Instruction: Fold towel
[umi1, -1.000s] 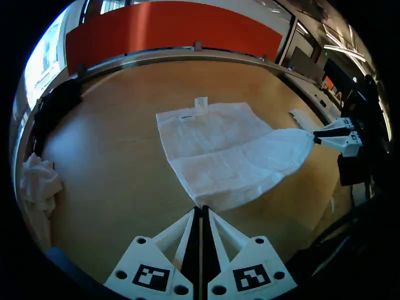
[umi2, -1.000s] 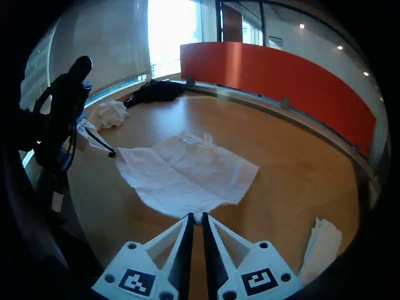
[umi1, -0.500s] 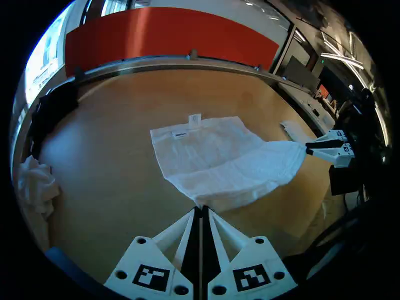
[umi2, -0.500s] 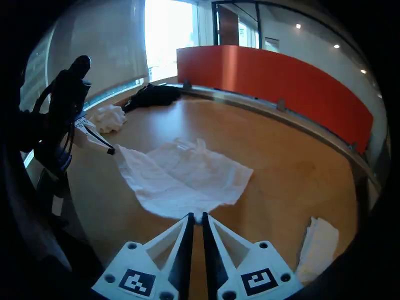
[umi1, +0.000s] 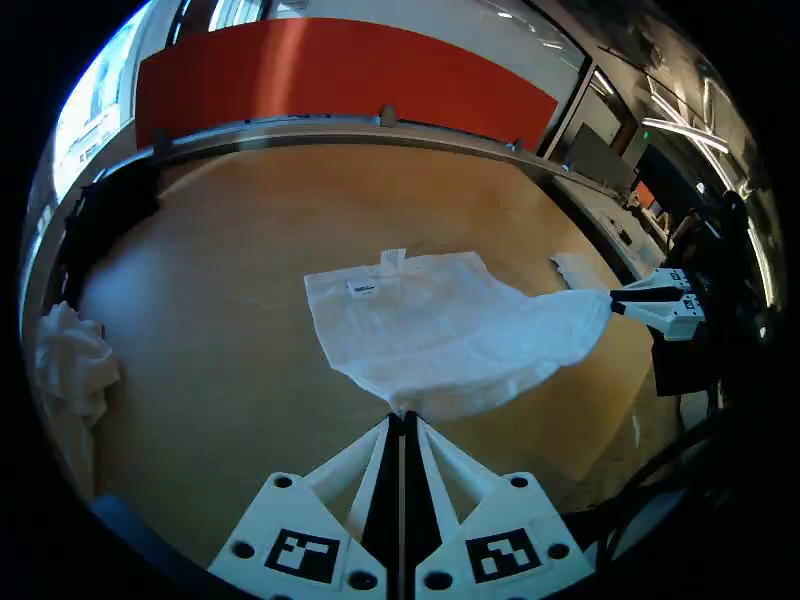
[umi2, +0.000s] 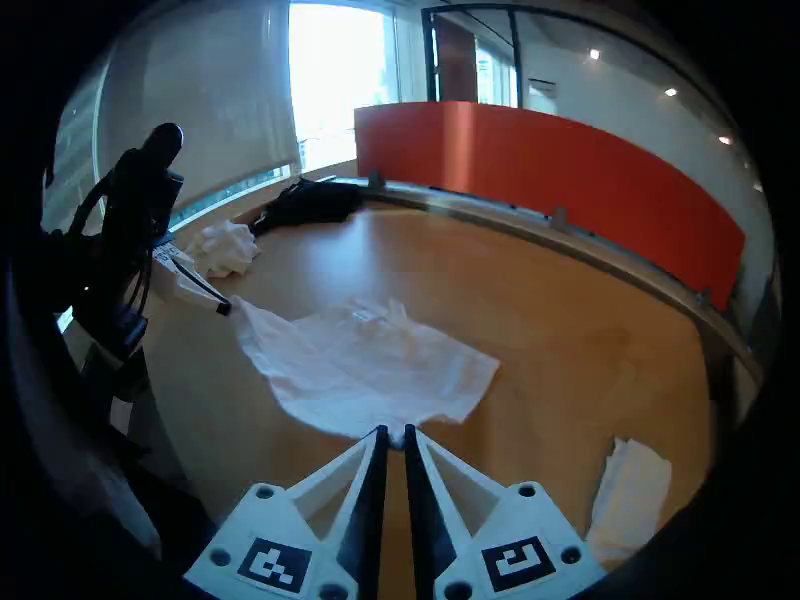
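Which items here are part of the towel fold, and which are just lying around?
In the job: towel, left gripper, right gripper.
Lying about: crumpled white cloth, dark bundle, folded white cloth.

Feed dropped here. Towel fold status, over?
Left gripper shut on white cloth towel corner. Right gripper shut on another corner. Held edge raised off wooden table. Crumpled white cloth lies apart.

Wooden table (umi1: 200, 330), orange partition (umi1: 340, 70), crumpled white cloth (umi1: 70, 365), dark garment (umi2: 310, 203) near the table's edge
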